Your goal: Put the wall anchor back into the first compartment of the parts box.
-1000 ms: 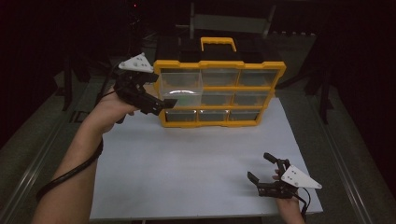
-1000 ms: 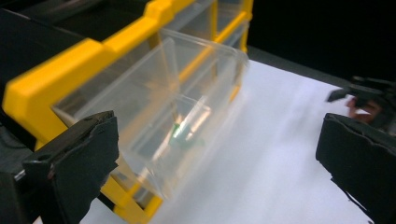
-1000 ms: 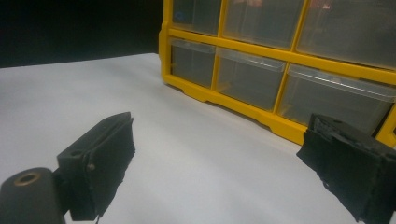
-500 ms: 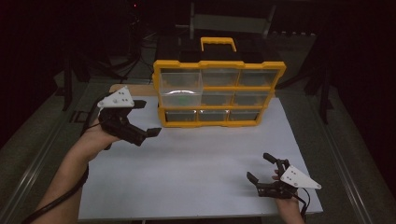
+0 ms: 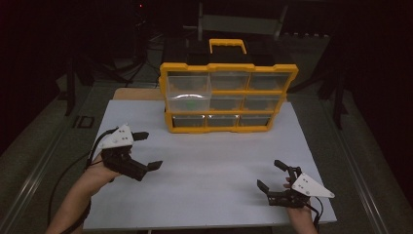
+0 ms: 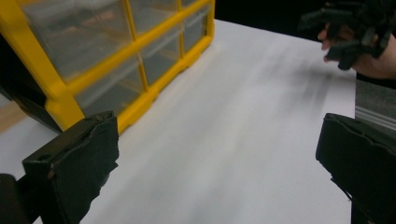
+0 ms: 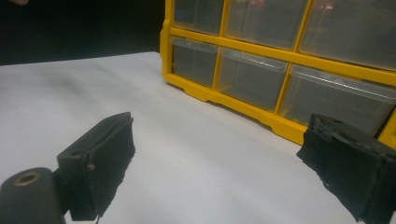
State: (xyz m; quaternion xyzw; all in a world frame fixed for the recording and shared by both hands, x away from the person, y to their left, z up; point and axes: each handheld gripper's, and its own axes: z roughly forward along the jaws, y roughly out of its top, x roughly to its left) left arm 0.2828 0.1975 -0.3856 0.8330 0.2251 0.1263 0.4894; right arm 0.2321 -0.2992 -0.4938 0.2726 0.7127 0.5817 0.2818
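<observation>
Sitting upright at the far edge of the white board (image 5: 214, 165): yellow drawer organizer (image 5: 228, 97), black carry handle trimmed yellow on top, three rows of three clear drawers. Upper-left drawer (image 5: 189, 90) sticks out from the organizer's face, something green visible inside or under it; can't tell what. Other drawers flush.

Left gripper (image 5: 144, 150) is near and left of the organizer, well apart from it, hovering over the board. Jaws wide apart, holding nothing. Grey three-cornered plate on top, cable trailing back along the forearm. Left gripper view: organizer (image 6: 116, 51) up and left of the jaws, lower-corner frame closest, bare board between the pads; some motion blur on the board surface. The other hand with its gripper (image 6: 355, 28) shows at the far top right.

Right gripper (image 5: 272, 175) is near and right of the organizer, well apart from it, low over the board's near edge. Jaws spread apart, empty. Right gripper view: organizer (image 7: 280, 60) ahead, bottom drawer row and yellow base rail facing the jaws, bare board between them.

Neither gripper touches the organizer.
</observation>
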